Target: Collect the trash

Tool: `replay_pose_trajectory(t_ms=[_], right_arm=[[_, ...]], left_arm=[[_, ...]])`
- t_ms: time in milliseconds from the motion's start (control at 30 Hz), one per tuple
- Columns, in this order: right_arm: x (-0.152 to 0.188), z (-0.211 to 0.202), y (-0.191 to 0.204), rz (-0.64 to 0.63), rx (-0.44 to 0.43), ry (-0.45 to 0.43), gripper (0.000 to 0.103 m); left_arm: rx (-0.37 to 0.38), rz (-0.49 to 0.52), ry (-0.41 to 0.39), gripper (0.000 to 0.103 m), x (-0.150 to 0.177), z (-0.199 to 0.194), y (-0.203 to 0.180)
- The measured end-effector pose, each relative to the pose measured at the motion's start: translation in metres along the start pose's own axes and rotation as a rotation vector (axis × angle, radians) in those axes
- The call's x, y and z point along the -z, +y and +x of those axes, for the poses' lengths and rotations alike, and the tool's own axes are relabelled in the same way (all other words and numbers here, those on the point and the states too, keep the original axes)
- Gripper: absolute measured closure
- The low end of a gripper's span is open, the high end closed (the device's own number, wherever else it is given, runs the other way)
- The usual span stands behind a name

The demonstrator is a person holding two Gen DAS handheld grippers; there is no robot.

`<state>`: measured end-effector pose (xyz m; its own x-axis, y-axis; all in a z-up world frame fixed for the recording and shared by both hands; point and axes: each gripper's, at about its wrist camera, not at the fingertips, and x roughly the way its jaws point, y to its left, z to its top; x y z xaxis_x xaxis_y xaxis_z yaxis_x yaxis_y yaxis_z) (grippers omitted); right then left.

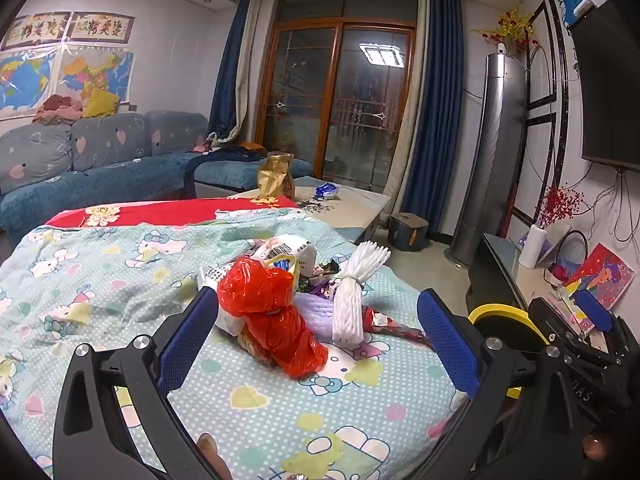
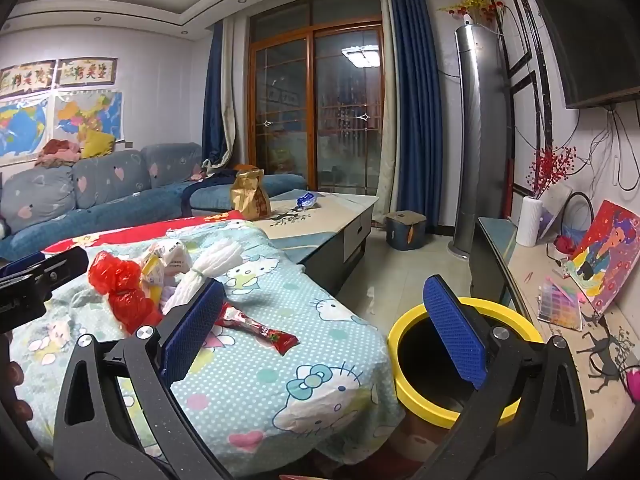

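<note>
Both tongs spread, empty; trash pile mid-blanket, bin beside its edge.

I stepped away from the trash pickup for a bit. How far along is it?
Nothing looks done yet. The red plastic bag, white foam bundle and red wrapper lie on the blanket, and what shows of the inside of the yellow bin looks dark and bare. Nothing is in hand: the left tool and right tool are both open and empty. The whole pile is left to move.
</note>
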<state>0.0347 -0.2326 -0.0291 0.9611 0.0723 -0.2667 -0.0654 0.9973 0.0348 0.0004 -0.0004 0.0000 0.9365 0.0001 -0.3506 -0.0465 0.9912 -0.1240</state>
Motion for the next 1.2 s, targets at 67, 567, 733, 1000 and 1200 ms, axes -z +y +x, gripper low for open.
replay_pose_trajectory(t_ms=[67, 567, 733, 1000, 1200], right_arm=[[0.0, -0.0001, -0.0001, 0.001, -0.001, 0.0, 0.011], [-0.0004, -0.0003, -0.0001, 0.002, -0.003, -0.001, 0.011], [-0.0009, -0.0015, -0.0004, 0.001, -0.002, -0.001, 0.011], [0.0003, 0.0008, -0.0004, 0.002, -0.002, -0.001, 0.011], [0.0005, 0.0015, -0.0008, 0.004, -0.003, 0.001, 0.011]], left_arm=[[0.0, -0.002, 0.002, 0.006, -0.0001, 0.0003, 0.0002], [0.002, -0.001, -0.002, 0.006, 0.002, -0.0045, -0.0042], [0.004, -0.001, 0.001, 0.006, 0.0022, -0.005, -0.0047], [0.004, -0.003, 0.0, 0.006, 0.0019, -0.0046, -0.0046], [0.003, -0.001, 0.002, 0.006, 0.0018, -0.0053, -0.0058]])
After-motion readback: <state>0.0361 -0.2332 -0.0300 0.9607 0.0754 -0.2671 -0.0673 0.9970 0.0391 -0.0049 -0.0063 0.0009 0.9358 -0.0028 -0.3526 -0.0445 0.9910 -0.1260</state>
